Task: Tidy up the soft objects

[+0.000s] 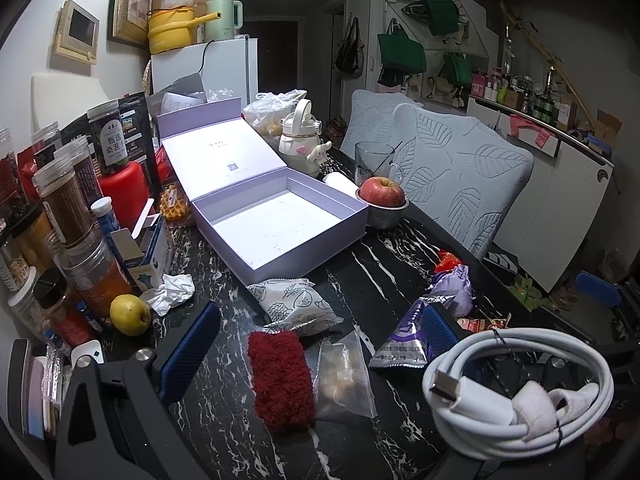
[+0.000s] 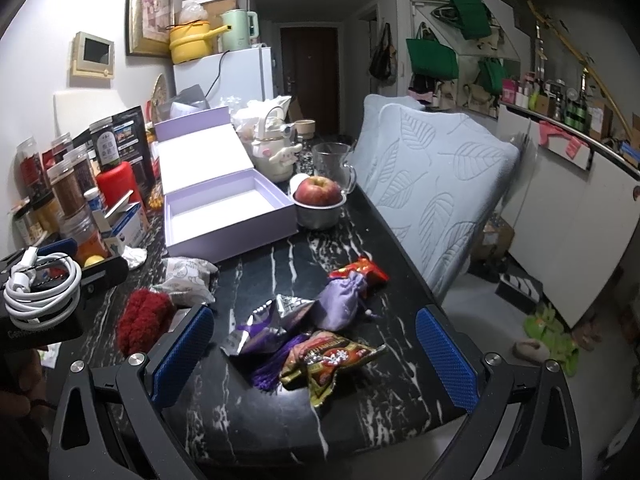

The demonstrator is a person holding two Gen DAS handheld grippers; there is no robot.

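Black marble-pattern worktop (image 2: 304,264), white veining, cluttered along its left edge with jars. I have both tongs up over the near end, neither touching anything.

Right tongs (image 2: 316,352): spread wide, nothing between the blue pads. Directly ahead of them lie a brown-and-gold snack packet (image 2: 332,364), a purple foil packet (image 2: 264,328) and a lilac drawstring pouch (image 2: 344,300), all bunched together and touching. A red wrapper (image 2: 368,270) sits just behind the pouch.

Left tongs (image 1: 316,336): also spread wide and empty. In their view a red fuzzy pouch (image 1: 280,380) lies flat beside a clear zip bag (image 1: 344,376) of pale pieces; a leaf-print packet (image 1: 292,304) overlaps the red pouch's far end. A coiled white cable (image 1: 520,392) rides on the right rig body, blocking the lower right of that view.

Lilac box (image 1: 280,228), lid hinged open, stands empty mid-worktop. An apple (image 1: 382,192) rests in a metal bowl (image 1: 384,214) at its right corner.
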